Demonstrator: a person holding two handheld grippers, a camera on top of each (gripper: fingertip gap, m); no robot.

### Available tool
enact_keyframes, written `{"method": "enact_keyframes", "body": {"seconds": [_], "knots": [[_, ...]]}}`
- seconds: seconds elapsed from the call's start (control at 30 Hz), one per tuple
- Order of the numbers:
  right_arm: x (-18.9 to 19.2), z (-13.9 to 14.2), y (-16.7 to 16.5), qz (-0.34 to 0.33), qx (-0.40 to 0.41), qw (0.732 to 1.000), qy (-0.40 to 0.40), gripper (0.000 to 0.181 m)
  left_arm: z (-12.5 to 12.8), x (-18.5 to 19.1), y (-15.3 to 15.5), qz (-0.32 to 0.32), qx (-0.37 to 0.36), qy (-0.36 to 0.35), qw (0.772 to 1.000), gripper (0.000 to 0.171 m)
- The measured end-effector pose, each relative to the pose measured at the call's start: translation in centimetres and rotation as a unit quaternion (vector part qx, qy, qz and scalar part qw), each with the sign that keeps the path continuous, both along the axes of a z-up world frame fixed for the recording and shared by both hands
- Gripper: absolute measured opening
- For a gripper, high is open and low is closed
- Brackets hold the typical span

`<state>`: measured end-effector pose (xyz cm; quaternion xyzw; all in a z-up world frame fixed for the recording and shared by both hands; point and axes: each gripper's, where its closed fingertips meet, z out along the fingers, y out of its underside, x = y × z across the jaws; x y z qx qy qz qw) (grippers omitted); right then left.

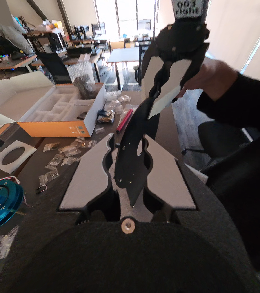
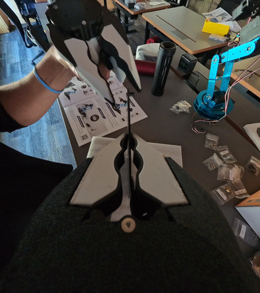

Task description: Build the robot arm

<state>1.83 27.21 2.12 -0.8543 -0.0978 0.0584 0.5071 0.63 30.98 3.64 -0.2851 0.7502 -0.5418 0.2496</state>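
Note:
A flat, curved black plate (image 1: 130, 158) with small screws is held in the air above the dark table. My right gripper (image 2: 129, 134) is shut on one end of it; in the right wrist view the plate (image 2: 129, 120) shows edge-on. In the left wrist view the right gripper (image 1: 153, 96) hangs from above, clamped on the plate's upper end. My left gripper (image 1: 128, 137) is open, and the plate's other end lies between its fingers, close to the right-hand one. It also shows in the right wrist view (image 2: 124, 96), held by a hand with a blue wristband (image 2: 46, 79).
An open orange-and-white box (image 1: 51, 128) with a foam insert stands at the left. Several small parts bags (image 2: 226, 164) lie scattered. A blue robot arm (image 2: 213, 101) stands on a round base. A printed sheet (image 2: 94, 117), black cylinder (image 2: 162, 68), red tube (image 1: 124, 122) and holed foam (image 1: 11, 157) lie around. About 5 cm separates my left fingertips from my right.

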Motion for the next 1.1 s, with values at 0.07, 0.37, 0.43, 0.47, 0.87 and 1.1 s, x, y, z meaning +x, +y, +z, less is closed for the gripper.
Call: {"method": "enact_keyframes", "body": {"seconds": [0.07,0.37,0.43,0.47,0.87,1.1], "knots": [[-0.2,0.0,-0.1,0.012,0.01,1.0,0.009,0.001,-0.7,0.7,-0.3,0.005,0.035,0.015,0.999,0.029],[-0.9,1.8,-0.3,-0.006,0.009,1.0,-0.016,0.0,0.8,-0.5,-1.3,-0.145,0.108,0.058,0.982,0.005],[-0.9,3.3,-0.4,-0.063,0.017,0.998,-0.004,0.0,2.3,-0.2,-1.5,-0.199,0.12,0.07,0.97,0.004],[-0.8,3.7,-0.5,-0.095,0.021,0.995,-0.009,0.0,2.8,0.1,-1.5,-0.224,0.129,0.078,0.963,0.004],[-0.7,0.8,-1.3,-0.345,-0.047,0.937,-0.001,0.001,-0.7,2.7,-2.7,-0.449,0.235,0.183,0.842,0.007],[-0.3,0.0,-1.6,-0.375,-0.023,0.927,-0.006,0.001,-1.6,3.1,-3.3,-0.434,0.237,0.142,0.858,0.012]]}}
